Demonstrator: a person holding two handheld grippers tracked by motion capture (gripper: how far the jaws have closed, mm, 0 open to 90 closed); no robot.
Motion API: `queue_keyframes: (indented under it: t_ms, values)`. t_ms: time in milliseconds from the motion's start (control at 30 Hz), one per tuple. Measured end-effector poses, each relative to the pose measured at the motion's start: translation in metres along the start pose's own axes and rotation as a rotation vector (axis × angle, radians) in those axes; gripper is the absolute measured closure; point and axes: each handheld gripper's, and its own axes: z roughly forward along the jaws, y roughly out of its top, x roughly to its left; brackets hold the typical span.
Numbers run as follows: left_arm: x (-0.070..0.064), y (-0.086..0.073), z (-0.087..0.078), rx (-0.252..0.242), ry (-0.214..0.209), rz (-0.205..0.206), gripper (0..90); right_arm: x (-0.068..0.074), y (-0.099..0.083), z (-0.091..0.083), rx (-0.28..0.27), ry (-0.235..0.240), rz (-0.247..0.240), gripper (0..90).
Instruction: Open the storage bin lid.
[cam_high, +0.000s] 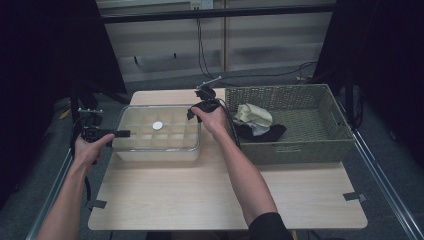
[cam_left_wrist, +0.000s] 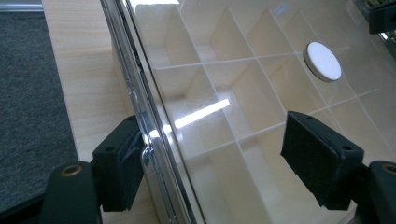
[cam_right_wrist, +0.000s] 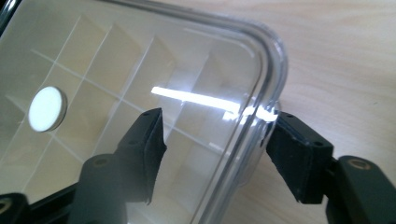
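High view: tongs (cam_high: 121, 133) straddle glossy clear lid (cam_high: 165, 114).

The light wooden table with rounded corners (cam_high: 165, 200) stands on a dark grey carpet floor (cam_high: 395, 120). Small pieces of grey tape (cam_high: 354, 196) sit at its right and left edges. Behind the table there is a pale panelled wall (cam_high: 270, 45) with a dark horizontal bar (cam_high: 215, 14) across its upper part. A white socket (cam_high: 201, 4) is at the top of this wall, and black cables (cam_high: 201, 50) hang down from it to the floor. Both sides of the room are very dark. Metal rails (cam_high: 385, 175) run along the floor beside the table. The light is dim, and one bright strip of lamp is reflected from above.
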Motion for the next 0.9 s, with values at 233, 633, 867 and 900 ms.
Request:
queue_keyframes:
  t_ms: [233,633,867,900]
  values:
    - [-0.001,0.001,-0.007,-0.026,0.024,0.029,30.0,-0.001,-0.001,-0.009,-0.047,0.016,0.021,44.0]
    - [0.003,-0.002,-0.025,-0.104,0.014,0.029,49.2,-0.005,-0.003,-0.024,-0.105,0.108,0.029,51.5]
    - [0.001,-0.002,-0.034,-0.138,0.008,0.034,55.5,-0.005,-0.005,-0.037,-0.159,0.153,0.021,57.5]
    - [0.000,-0.002,-0.035,-0.139,0.007,0.037,55.7,-0.005,-0.005,-0.038,-0.164,0.154,0.018,58.1]
